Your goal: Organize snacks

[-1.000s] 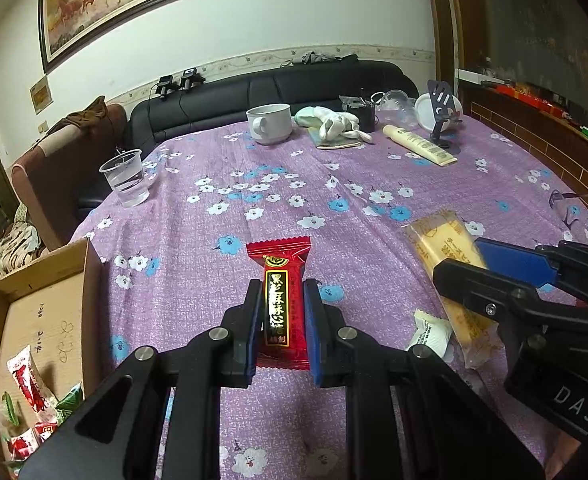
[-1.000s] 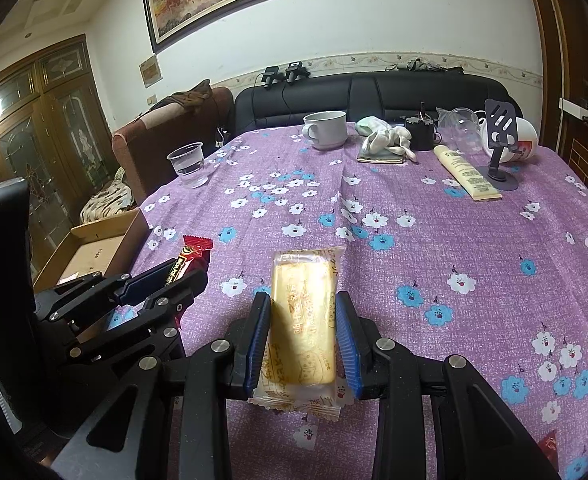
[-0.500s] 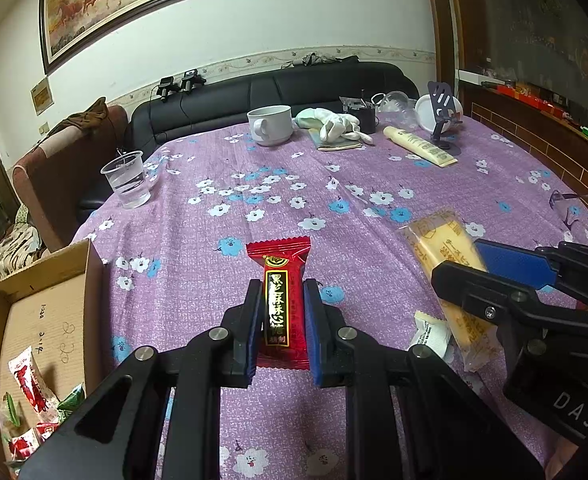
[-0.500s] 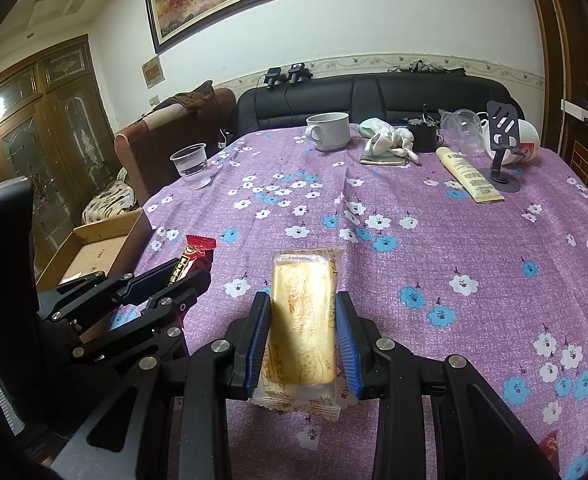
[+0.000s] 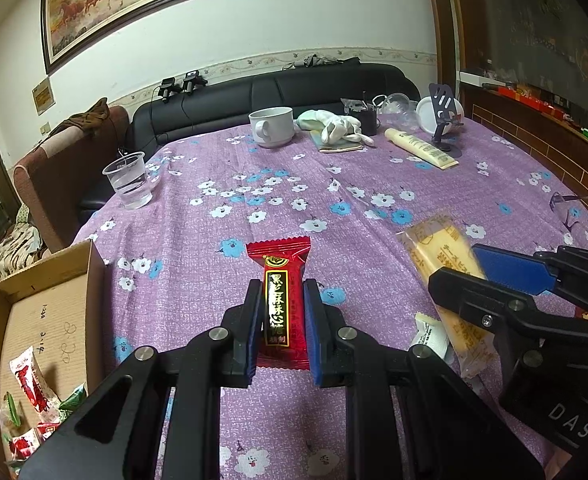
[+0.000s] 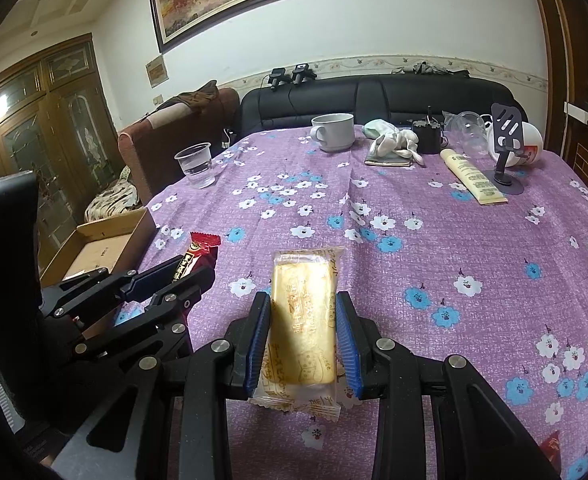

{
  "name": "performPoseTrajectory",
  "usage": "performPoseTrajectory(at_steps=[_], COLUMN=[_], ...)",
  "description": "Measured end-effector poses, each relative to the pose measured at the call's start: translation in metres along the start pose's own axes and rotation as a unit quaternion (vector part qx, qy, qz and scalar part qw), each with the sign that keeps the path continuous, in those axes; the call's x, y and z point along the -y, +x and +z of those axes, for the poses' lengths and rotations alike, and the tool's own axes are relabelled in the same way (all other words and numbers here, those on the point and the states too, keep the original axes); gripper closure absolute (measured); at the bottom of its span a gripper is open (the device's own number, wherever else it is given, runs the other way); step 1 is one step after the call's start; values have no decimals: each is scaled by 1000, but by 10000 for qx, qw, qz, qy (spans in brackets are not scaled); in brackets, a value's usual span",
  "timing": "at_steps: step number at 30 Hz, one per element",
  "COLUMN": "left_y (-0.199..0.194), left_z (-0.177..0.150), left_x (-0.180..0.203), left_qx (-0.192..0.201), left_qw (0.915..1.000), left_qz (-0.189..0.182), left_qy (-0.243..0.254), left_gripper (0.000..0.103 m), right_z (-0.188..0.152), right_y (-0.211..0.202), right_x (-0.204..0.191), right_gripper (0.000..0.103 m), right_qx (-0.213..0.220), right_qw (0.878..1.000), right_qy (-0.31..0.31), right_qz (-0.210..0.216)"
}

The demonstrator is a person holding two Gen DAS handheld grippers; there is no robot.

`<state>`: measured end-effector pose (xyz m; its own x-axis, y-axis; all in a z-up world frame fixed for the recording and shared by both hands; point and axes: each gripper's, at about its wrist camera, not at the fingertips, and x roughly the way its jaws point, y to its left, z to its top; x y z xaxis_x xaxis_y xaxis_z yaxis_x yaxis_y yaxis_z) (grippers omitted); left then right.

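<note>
My left gripper (image 5: 281,296) is shut on a red snack packet (image 5: 279,292) with black and gold lettering, held lengthwise above the purple flowered tablecloth (image 5: 277,184). My right gripper (image 6: 302,308) is shut on a yellow biscuit packet (image 6: 304,312) in clear wrap. Each wrist view shows the other gripper: the right gripper (image 5: 466,268) with the biscuit packet (image 5: 438,240), and the left gripper (image 6: 197,270) with the red snack packet (image 6: 197,250). A small white packet (image 5: 432,334) lies on the cloth between them. An open cardboard box (image 5: 41,320) off the table's left edge holds several snack packets (image 5: 29,384).
A plastic cup of water (image 5: 127,180) stands near the left edge. At the far side are a white mug (image 5: 271,126), crumpled white cloth (image 5: 334,126), a cream tube (image 5: 420,148), a phone stand (image 5: 442,120) and a white bowl (image 6: 528,142). A black sofa (image 5: 277,92) lies beyond.
</note>
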<state>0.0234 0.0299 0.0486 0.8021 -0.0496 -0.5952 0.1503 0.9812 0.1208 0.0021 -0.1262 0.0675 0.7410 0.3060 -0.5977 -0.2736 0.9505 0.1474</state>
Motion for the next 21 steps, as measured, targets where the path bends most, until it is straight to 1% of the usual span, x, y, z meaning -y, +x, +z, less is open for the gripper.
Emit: performPoseTrajectory(at_steps=[21], left_y=[-4], left_z=[1], left_x=[0], left_qx=[149], left_qw=[9998], left_qz=[97], left_qy=[-49], left_gripper=[86], right_z=[0], right_y=[-2], right_x=[-2], right_gripper=[70], right_qx=[76], right_qw=[10000], right_qy=[-24], right_qz=[51])
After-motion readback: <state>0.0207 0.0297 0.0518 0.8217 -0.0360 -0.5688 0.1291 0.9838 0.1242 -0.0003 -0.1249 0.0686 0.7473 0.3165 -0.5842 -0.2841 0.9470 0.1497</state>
